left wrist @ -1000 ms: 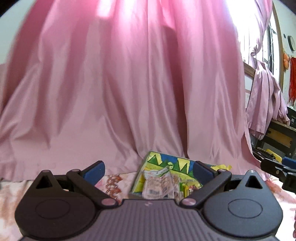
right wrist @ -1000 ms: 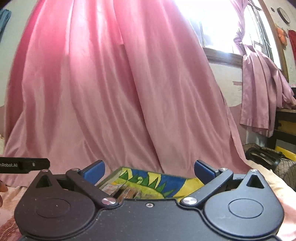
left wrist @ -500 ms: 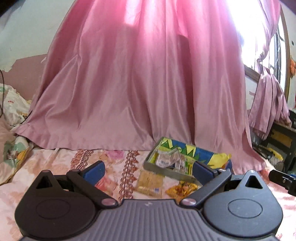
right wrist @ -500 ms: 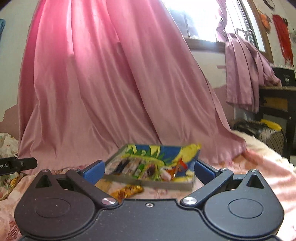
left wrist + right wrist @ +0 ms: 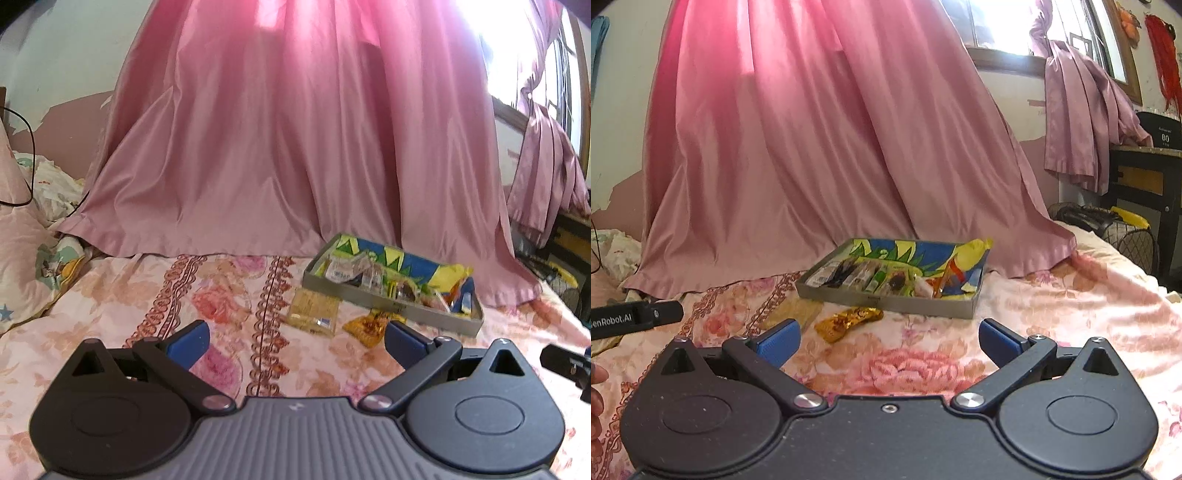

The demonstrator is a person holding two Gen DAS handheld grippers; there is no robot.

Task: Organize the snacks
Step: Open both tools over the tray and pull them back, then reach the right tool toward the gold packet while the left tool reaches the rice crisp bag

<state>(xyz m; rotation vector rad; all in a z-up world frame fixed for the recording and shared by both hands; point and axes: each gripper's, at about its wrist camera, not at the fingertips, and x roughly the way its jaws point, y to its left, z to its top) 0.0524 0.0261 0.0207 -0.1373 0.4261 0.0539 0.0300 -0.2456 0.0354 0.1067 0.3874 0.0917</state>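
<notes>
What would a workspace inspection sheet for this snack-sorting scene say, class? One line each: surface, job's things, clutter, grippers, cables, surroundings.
Surface: floral bedsheet, rumpled.
Job's things: grey tray holding mixed snack packets; gold wrapper and clear cracker pack lie outside it, on the sheet in front.
Clutter: pillow at far left.
Grippers: left gripper and right gripper both open, empty, short of the tray.
Cables: black cable along the left wall.
Surroundings: pink curtain, sunlit window, dark cabinet.

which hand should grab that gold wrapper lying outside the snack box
Right, likely. The gold wrapper lies nearly straight ahead of the open right tongs; from the open left tongs it sits off to the right.
</notes>
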